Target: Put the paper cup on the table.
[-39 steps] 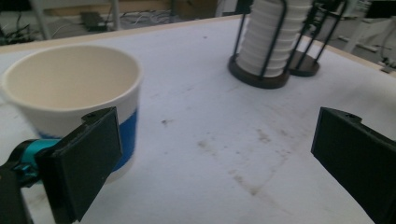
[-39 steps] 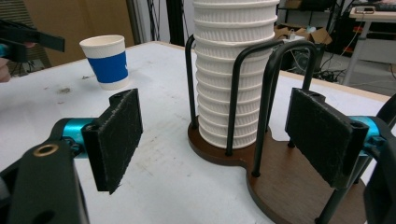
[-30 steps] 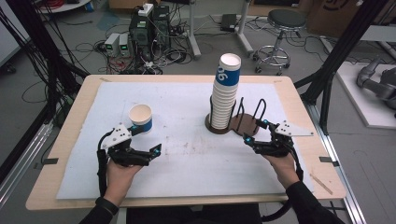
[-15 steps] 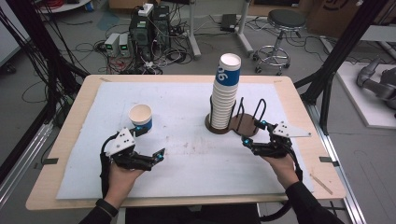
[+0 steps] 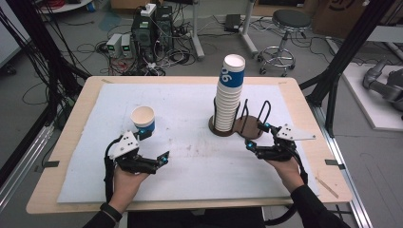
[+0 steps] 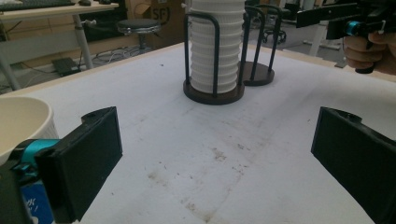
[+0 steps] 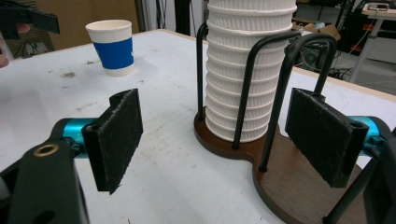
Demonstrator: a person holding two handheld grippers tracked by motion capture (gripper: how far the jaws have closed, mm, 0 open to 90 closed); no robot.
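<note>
Black left gripper (image 5: 161, 160) agape near cup (image 5: 143, 121), right gripper (image 5: 254, 137) agape, level, facing cup stack (image 5: 229, 97)

Surface (image 5: 304, 95), wooden, topped by a white sheet. Cup stack (image 5: 229, 95) upright in a wire-looped holder (image 5: 237, 127), right of centre. Single blue-banded cup (image 5: 143, 119), upright, left. Left tongs (image 5: 159, 160) open just beside that cup; right tongs (image 5: 254, 137) open near the holder.
</note>
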